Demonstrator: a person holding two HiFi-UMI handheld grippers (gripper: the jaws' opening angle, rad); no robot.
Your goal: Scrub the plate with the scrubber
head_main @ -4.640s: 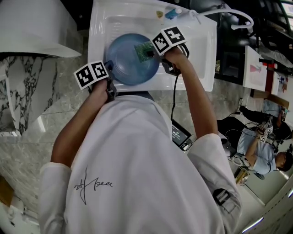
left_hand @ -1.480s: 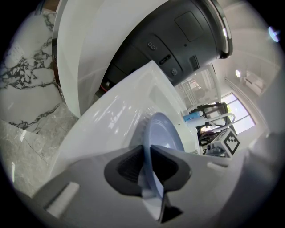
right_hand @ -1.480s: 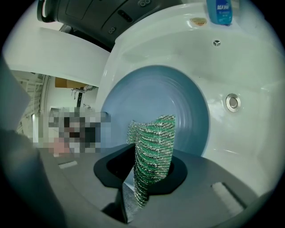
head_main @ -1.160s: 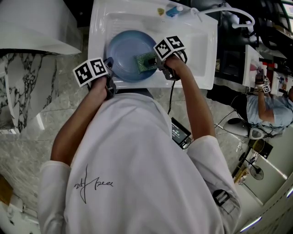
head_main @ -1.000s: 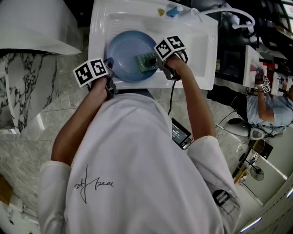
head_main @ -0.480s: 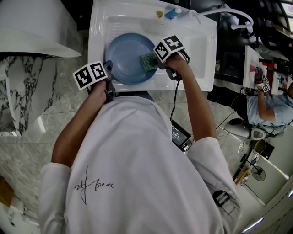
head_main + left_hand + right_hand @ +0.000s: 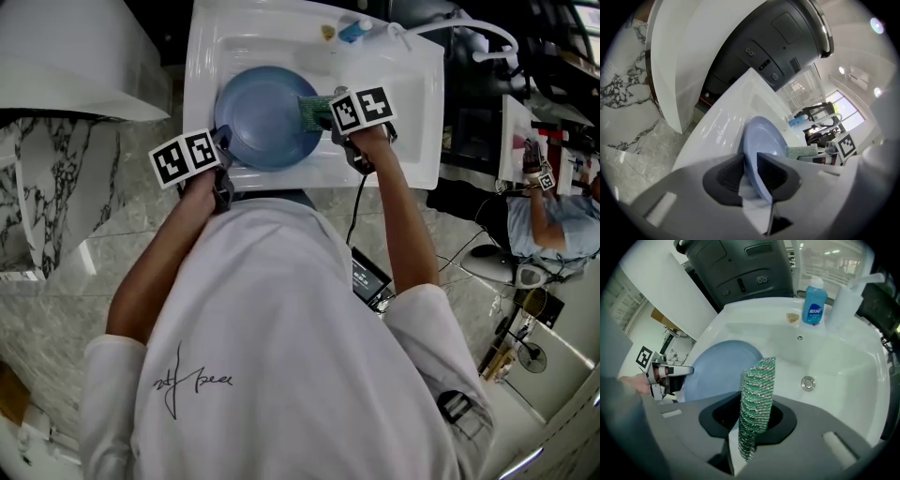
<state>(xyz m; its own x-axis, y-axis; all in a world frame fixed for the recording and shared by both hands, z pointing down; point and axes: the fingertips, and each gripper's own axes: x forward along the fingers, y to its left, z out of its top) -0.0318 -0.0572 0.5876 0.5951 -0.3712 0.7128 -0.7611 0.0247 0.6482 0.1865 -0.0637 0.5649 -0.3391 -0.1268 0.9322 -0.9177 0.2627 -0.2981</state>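
left gripper (image 7: 751,177): clamps plate (image 7: 763,139) rim | right gripper (image 7: 749,423): clamps scrubber (image 7: 758,391)

The person wears a white T-shirt (image 7: 272,347) w/ short sleeves (image 7: 427,319). On the back is a thin black scribble (image 7: 187,380), like a signed name. A small black clip (image 7: 453,403) is on the right sleeve. The left gripper (image 7: 750,171) & right gripper (image 7: 752,420) are both light grey plastic w/ dark, ribbed pads (image 7: 729,176) inside. Each has a white cube on top — left cube (image 7: 186,157), right cube (image 7: 362,109) — w/ black square patterns. A thin black cable (image 7: 354,211) runs from the right one.
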